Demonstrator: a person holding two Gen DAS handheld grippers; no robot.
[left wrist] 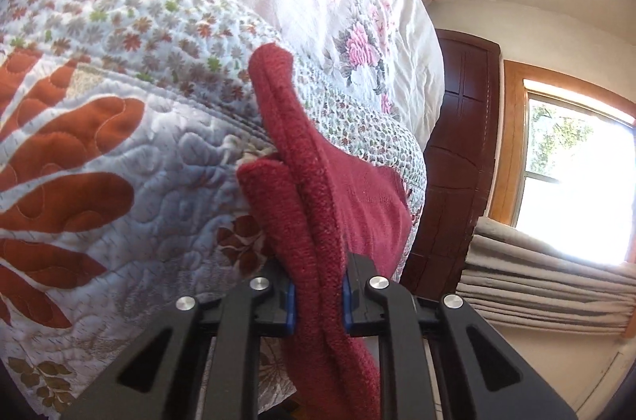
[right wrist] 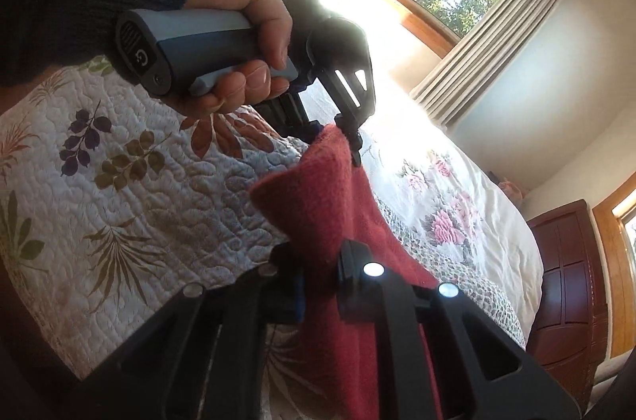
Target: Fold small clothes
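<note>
Red garment held up over the bed by both tongs.

Left tongs (left wrist: 318,300) and right tongs (right wrist: 320,285) are each clamped on an edge of the red garment (left wrist: 318,181), which hangs above the quilt (left wrist: 119,150). Judged light, soft and limp; best gripped at hems or corners, kept taut.

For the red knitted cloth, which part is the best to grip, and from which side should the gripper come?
Grip the red cloth at its thick hemmed edge, coming from below along the fabric so a finger lands on each face. The seam is doubled and firm, so it likely will not slip. Both the left gripper and the right gripper already pinch it that way, above the quilt.
</note>
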